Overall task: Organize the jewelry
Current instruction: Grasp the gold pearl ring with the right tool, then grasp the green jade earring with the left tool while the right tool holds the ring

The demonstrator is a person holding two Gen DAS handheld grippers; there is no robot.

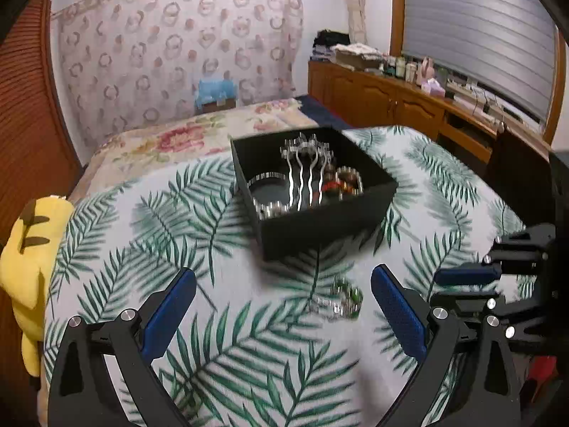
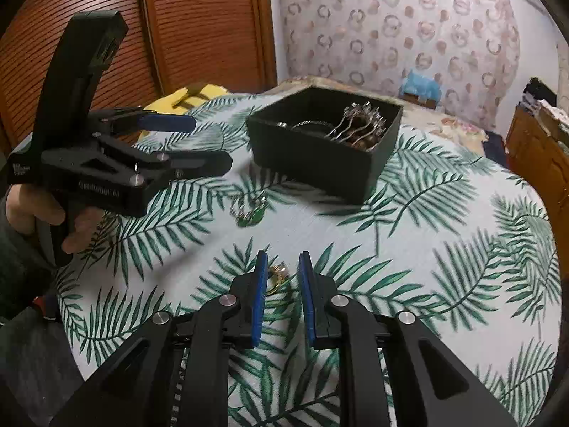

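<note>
Room: bedroom with a patterned curtain (image 1: 177, 46), a wooden cabinet (image 1: 384, 99) under a shuttered window, and a slatted wooden door (image 2: 89, 28).
Bed: leaf-print cover (image 1: 249, 338) carries everything – a yellow plush toy (image 1: 28, 259) lies at its edge.
Box: black box (image 1: 320, 227), open-topped, holding silver hairpins (image 1: 306, 178) and bangles.
Left claw (image 1: 284, 316): jaws spread wide, nothing between the pads – a green-stoned silver bracelet (image 1: 341, 299) lies on the cover just ahead.
Right claw (image 2: 282, 295): narrow gap, a gold ring (image 2: 277, 277) between the blue pads (image 2: 261, 284); contact cannot be told.
Writing: lettering on the left tool's body, too blurred to read.
</note>
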